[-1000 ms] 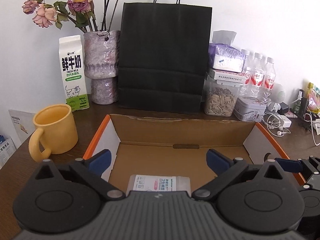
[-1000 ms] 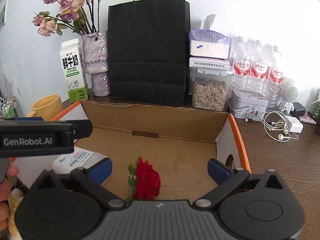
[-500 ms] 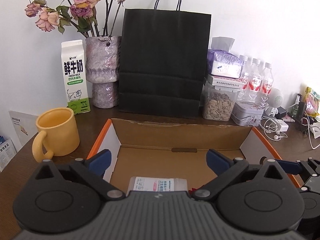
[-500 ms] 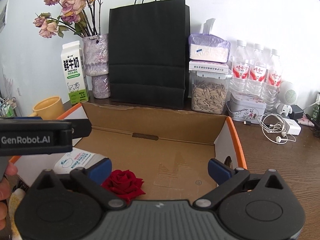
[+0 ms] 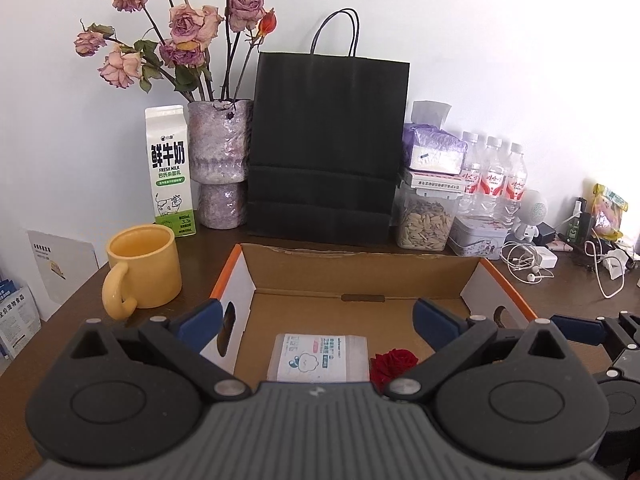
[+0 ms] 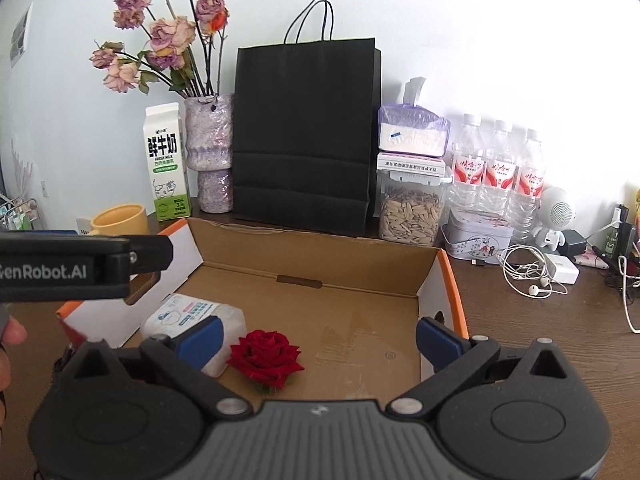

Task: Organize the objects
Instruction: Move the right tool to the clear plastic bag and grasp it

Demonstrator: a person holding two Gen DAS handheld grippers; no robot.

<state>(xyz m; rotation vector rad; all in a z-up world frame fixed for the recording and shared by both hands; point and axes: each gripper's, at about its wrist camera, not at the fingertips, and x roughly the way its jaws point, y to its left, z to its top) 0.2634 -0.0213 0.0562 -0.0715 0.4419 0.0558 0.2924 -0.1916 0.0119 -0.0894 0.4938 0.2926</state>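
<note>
An open cardboard box (image 5: 360,268) (image 6: 320,252) with orange edges sits on the brown table. Inside lie a white tissue pack (image 5: 318,358) (image 6: 188,314) and a red rose (image 6: 265,356) (image 5: 394,362) beside it. My left gripper (image 5: 318,320) is open and empty, held above the box's near side. My right gripper (image 6: 318,336) is open and empty, above the rose and the box floor.
A yellow mug (image 5: 140,270) stands left of the box. Behind it are a milk carton (image 5: 170,172), a vase of dried roses (image 5: 220,164), a black paper bag (image 5: 328,148), a seed jar (image 5: 426,216), water bottles (image 6: 498,172), a tin (image 6: 478,238) and earphone cables (image 6: 528,276).
The rose left my right gripper and now lies on the box floor beside the tissue pack. Both grippers pulled up and back from the box.
</note>
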